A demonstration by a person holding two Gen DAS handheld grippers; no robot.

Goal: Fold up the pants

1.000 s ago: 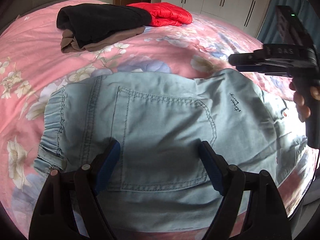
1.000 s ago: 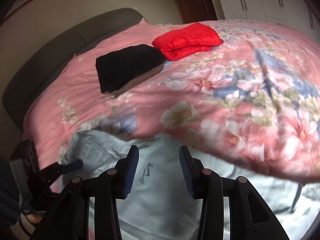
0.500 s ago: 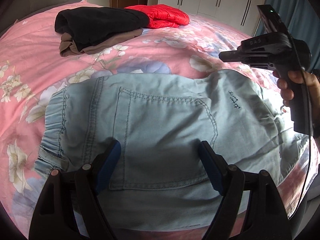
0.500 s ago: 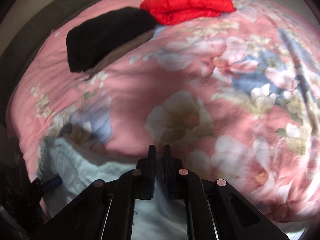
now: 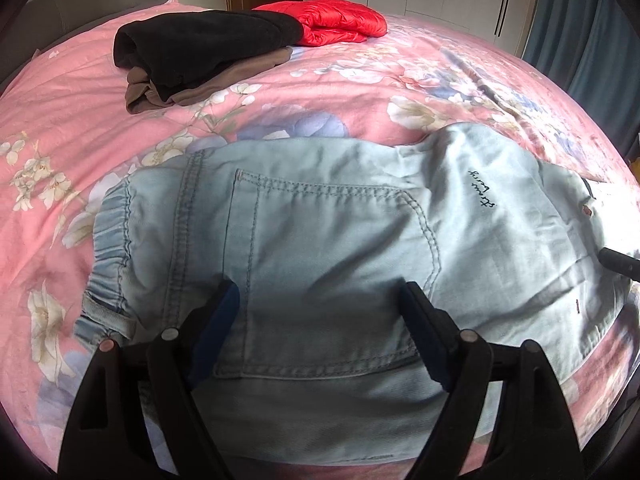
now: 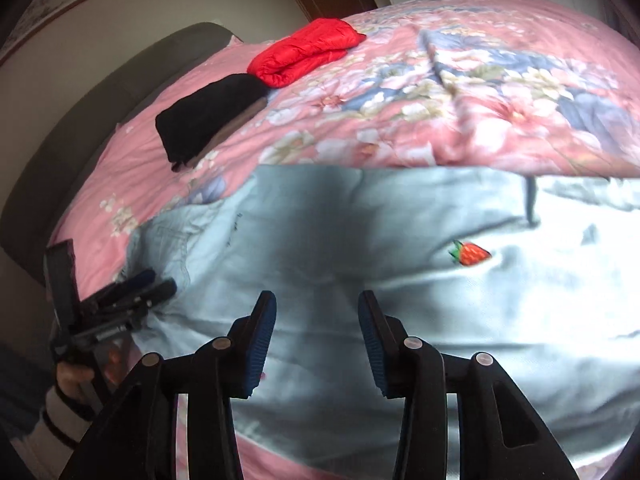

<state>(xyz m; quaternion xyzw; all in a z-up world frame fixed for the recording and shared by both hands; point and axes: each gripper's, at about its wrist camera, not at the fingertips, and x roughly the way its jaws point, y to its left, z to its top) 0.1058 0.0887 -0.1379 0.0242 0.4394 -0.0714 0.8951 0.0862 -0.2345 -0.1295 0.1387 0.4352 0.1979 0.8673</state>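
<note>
Had pale blue denim pants [image 5: 320,240] flat under both tools on pink floral quilt [image 5: 60,140]. Left gripper [image 5: 320,316] spread wide, empty. Right gripper [image 6: 316,320] opening, nothing pinched. Feared single-layer grab dragging fold crooked.

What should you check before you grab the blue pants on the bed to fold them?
1. Pants lying spread on the bedspread: ok, though wrinkled near the strawberry patch.
2. Left gripper ready to grab: ok, jaws wide open over the back pocket, nothing pinched.
3. Right gripper ready: not ok yet, jaws opening, cloth below them but not pinched.
4. Nothing lying on the pants: ok; the black clothes and red jacket sit apart, farther up the bed.
5. Waistband flat: ok, elastic edge visible at the left.
6. Leg ends lined up: cannot tell, out of view.
</note>
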